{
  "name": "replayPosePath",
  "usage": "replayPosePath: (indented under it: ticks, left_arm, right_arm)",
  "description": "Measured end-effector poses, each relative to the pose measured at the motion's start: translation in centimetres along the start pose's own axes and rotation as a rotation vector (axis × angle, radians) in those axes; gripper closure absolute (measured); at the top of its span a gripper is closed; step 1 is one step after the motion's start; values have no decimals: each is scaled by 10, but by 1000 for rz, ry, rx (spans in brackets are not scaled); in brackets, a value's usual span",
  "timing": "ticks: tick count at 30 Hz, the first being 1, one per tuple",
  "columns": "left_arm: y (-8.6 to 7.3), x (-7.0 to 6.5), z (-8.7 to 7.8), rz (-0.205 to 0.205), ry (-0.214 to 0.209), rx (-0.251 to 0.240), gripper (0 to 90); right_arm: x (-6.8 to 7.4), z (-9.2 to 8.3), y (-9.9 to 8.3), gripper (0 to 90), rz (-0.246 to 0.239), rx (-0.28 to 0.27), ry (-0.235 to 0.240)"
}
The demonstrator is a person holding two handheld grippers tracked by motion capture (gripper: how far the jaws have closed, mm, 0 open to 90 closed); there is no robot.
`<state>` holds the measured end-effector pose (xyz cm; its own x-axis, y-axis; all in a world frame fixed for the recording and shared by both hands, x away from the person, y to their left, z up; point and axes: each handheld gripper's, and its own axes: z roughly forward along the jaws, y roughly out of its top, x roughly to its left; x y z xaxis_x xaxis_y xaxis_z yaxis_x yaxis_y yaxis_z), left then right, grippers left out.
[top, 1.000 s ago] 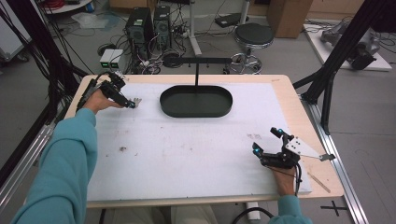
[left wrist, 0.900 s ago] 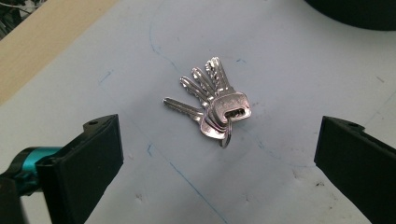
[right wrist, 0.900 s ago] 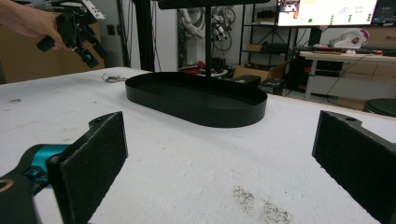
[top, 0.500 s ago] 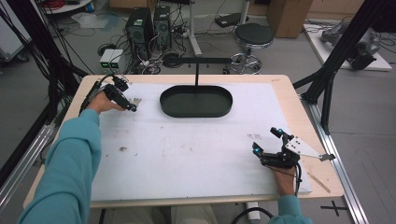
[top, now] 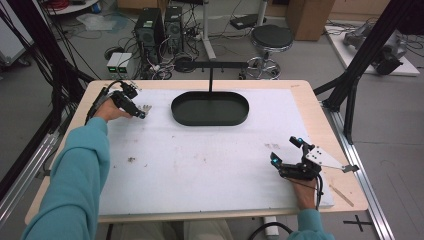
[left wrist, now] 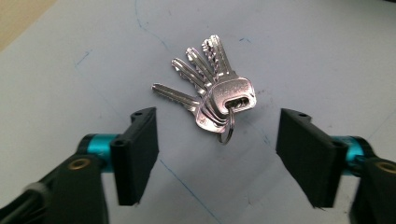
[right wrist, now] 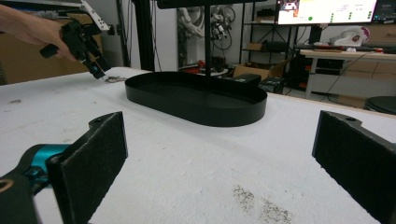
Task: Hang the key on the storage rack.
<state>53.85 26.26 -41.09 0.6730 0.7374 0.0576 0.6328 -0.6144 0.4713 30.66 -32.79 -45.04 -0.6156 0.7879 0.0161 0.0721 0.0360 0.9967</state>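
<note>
A bunch of silver keys on a ring lies fanned out on the white table cover at the far left; the keys are also in the high view. My left gripper hovers just above the bunch, jaws wide open on either side of the ring, not touching it. In the high view the left gripper sits left of the black oval tray. My right gripper rests open near the front right of the table. Its own view has the right gripper pointing at the tray.
A black post with a crossbar rises behind the tray. Bare wooden table edge borders the white cover. Dark smudges mark the cover's middle. Computers, cables and a stool stand on the floor beyond the table.
My left gripper has shifted slightly right and nearer, closing in over the keys. The right gripper has stayed still.
</note>
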Motion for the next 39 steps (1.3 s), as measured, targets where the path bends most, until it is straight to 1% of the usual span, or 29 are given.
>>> replayPosePath:
  ticks: [1,2,4,7,9,10,11,14,15,17,18,23,28,30,32,39]
  left_arm:
    - [0,0,0,6,3,4,346]
    - [0,0,0,4,3,8,368]
    - [1,-1,0,-2,5,14,426]
    - [1,-1,0,1,5,18,497]
    - [1,-1,0,3,8,17,513]
    - [1,-2,-1,-3,9,19,559]
    - [2,-2,-1,2,13,22,559]
    - [2,-2,-1,0,22,29,624]
    - [2,-3,-1,-5,24,28,669]
    - [2,-2,-1,-4,27,27,675]
    - [2,-3,-1,-2,26,27,696]
    - [2,-2,-1,0,22,34,736]
    - [2,-3,1,0,20,32,751]
    - [2,-3,1,-1,24,28,781]
    - [2,-3,1,-6,25,29,784]
    - [2,-2,1,-4,21,32,795]
  right_arm:
    - [0,0,0,24,0,0,0]
    - [0,0,0,24,0,0,0]
    - [0,0,0,24,-4,-2,-2]
    - [0,0,0,24,-4,-3,-3]
    - [0,0,0,24,0,0,-1]
    - [0,0,0,24,-2,-2,-4]
    - [0,0,0,24,-2,-2,-4]
    - [0,0,0,24,0,-1,-1]
    - [0,0,0,24,-2,-1,-2]
    - [0,0,0,24,-2,-3,-3]
    - [0,0,0,24,-2,-2,-3]
    - [0,0,0,24,-2,-2,-3]
    - [0,0,0,24,-3,-3,-3]
    - [0,0,0,24,-1,-3,-3]
    - [0,0,0,24,-1,-3,-3]
    - [0,0,0,24,-1,-2,-2]
